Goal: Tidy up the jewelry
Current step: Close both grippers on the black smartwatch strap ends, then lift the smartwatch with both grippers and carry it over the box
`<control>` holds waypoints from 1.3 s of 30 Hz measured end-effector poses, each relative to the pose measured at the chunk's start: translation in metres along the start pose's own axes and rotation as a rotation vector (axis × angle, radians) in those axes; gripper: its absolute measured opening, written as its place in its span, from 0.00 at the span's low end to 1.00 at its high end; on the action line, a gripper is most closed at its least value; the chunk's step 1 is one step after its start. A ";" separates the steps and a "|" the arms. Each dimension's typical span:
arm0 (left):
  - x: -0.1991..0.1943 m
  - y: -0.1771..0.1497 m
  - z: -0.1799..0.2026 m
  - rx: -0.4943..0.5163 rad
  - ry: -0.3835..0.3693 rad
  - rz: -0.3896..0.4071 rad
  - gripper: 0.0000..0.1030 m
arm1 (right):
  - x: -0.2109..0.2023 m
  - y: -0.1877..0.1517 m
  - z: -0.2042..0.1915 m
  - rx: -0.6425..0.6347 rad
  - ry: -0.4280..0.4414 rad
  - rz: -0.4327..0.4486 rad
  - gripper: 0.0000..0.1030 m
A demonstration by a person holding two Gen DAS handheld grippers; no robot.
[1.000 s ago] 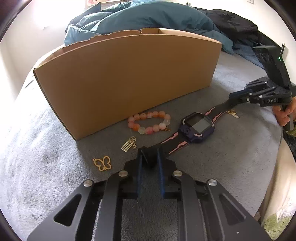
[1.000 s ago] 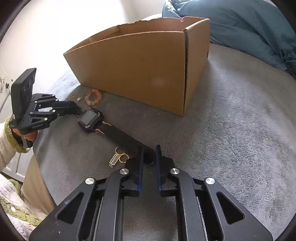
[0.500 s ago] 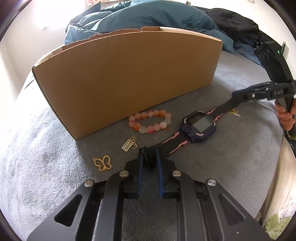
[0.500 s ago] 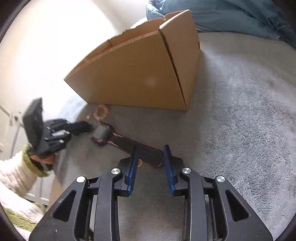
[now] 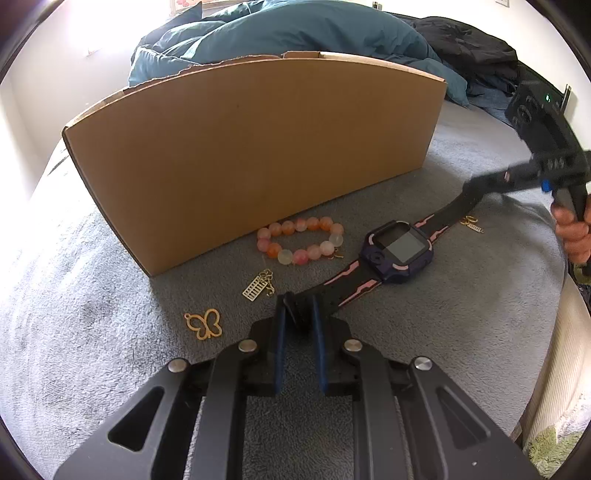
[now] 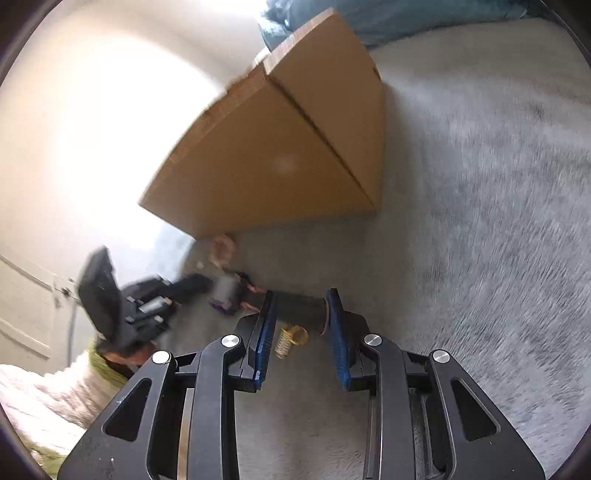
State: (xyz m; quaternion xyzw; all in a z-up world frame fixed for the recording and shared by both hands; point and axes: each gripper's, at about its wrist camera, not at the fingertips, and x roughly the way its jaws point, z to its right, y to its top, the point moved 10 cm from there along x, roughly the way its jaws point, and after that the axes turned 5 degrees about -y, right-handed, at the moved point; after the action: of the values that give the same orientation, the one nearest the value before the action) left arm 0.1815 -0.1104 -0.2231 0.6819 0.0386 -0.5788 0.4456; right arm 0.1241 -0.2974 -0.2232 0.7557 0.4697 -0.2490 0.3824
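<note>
Left wrist view shows the left gripper point(image 5: 299, 314) closed on one strap end of the watch point(image 5: 400, 251), at lower centre of the frame. Its long axis runs diagonally up to the right, where the right gripper point(image 5: 480, 188) sits at the far strap end. In the right wrist view, blurred by motion, the right gripper point(image 6: 299, 314) stands wide, blue pads either side of the strap without gripping it. A gold charm point(image 6: 290, 338) lies just beneath. The bead bracelet point(image 5: 299, 242) rests beside the cardboard box point(image 5: 255, 147), which fills the upper middle. Everything lies on a grey fleece blanket point(image 5: 461, 314), soft and yielding; a teal duvet point(image 5: 295, 29) is heaped behind.
</note>
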 end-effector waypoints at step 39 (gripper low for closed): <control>-0.049 0.014 0.029 0.111 0.115 0.112 0.05 | -0.044 -0.006 -0.062 -0.630 -0.536 0.186 0.02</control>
State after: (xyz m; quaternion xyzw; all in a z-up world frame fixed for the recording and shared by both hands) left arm 0.1512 -0.1153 -0.1731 0.7389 -0.0061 -0.5139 0.4358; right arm 0.1006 -0.2680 -0.1569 0.5495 0.3365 -0.2454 0.7243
